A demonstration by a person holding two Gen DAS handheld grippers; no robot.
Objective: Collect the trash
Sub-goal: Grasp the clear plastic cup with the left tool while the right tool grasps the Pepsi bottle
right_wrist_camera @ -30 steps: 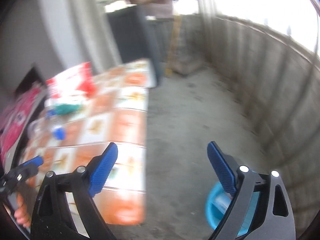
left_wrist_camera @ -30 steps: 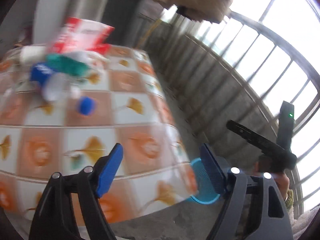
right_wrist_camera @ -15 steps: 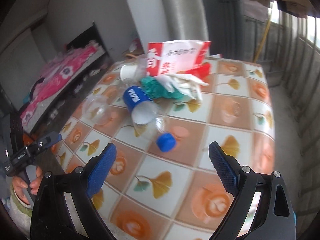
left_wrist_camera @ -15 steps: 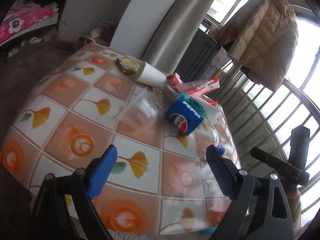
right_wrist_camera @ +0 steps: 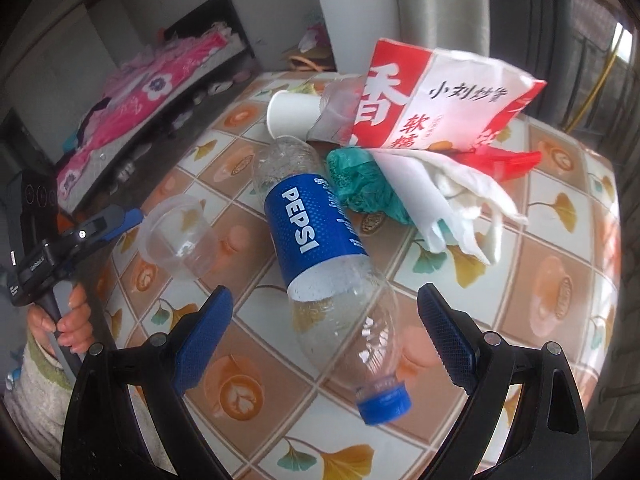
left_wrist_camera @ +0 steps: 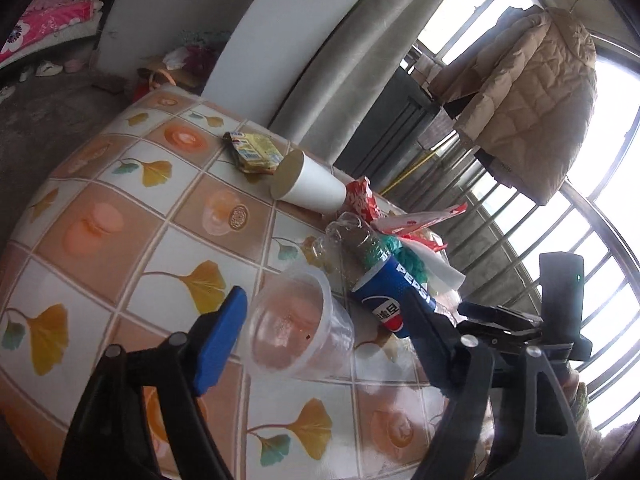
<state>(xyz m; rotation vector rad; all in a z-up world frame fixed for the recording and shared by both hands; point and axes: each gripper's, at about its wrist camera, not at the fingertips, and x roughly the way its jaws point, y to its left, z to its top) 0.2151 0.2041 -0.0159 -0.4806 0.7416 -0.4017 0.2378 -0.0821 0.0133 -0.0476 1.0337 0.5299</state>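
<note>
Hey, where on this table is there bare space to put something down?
Bare tiles lie left of the clear cup and below the paper cup, and right of the Pepsi bottle. The far middle is crowded: snack bag, tissue.

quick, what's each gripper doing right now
Left gripper: open, holding nothing, clear cup between its fingers.
Right gripper: open, empty, around the bottle.

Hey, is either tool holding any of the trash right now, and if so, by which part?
Nothing is held. The left tool is open around the clear plastic cup, and the right tool is open around the Pepsi bottle, which lies on the table.
</note>
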